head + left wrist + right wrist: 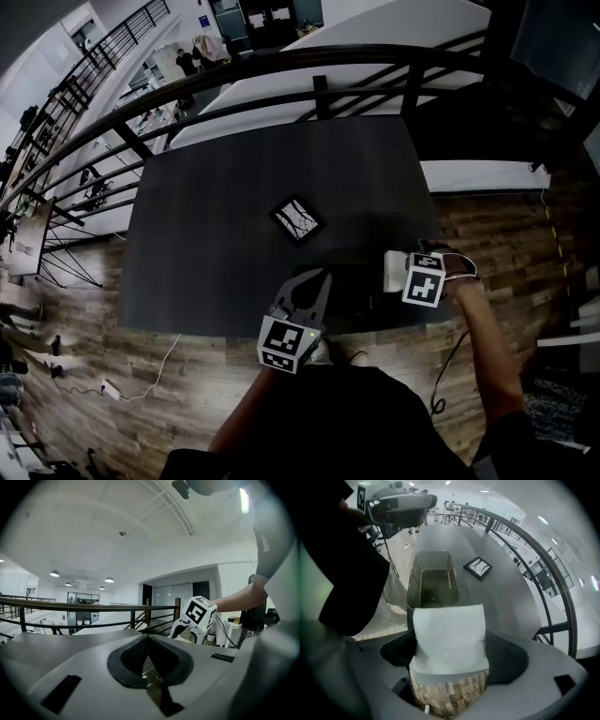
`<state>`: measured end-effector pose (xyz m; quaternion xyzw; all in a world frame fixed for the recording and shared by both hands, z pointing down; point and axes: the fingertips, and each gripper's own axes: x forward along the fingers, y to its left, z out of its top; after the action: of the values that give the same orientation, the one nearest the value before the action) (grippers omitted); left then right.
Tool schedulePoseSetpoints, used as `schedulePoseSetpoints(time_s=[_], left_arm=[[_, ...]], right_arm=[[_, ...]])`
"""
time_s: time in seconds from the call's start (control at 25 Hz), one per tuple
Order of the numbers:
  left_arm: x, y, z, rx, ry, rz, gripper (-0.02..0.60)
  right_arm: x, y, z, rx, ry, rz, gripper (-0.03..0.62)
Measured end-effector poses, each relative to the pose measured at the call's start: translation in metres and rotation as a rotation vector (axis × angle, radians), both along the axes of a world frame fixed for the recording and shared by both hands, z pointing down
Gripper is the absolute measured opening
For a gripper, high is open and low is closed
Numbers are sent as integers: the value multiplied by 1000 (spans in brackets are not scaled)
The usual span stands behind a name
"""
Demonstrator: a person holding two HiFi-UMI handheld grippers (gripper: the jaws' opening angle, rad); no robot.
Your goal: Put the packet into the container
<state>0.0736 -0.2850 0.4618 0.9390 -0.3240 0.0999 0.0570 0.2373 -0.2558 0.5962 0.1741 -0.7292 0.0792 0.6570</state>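
My right gripper (449, 634) is shut on a white packet (450, 641), which fills the gap between its jaws and sticks out ahead of them. Just beyond the packet, a clear rectangular container (414, 581) stands on the dark table (487, 597), open at the top. From the head view the packet (394, 270) hangs at the container's (356, 302) right end, still in the right gripper (398, 272). My left gripper (314, 279) is at the container's left side; in its own view the left gripper (148, 641) is tilted up toward the ceiling, jaws shut with nothing between them.
A black square tile with white lines (296, 220) lies mid-table, and the same tile (478, 567) shows beyond the container. A dark railing (281, 66) runs along the table's far edge. The table's near edge lies under both grippers, with wooden floor (141, 347) below.
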Motion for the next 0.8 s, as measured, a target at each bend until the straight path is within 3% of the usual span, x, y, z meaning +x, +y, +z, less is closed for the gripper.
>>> schedulePoseSetpoints(time_s=[0.8], left_arm=[[-62,11,-4,9,-6,-143,-6]], right_arm=[[-109,-8,-18,-27,-81,-133,456]])
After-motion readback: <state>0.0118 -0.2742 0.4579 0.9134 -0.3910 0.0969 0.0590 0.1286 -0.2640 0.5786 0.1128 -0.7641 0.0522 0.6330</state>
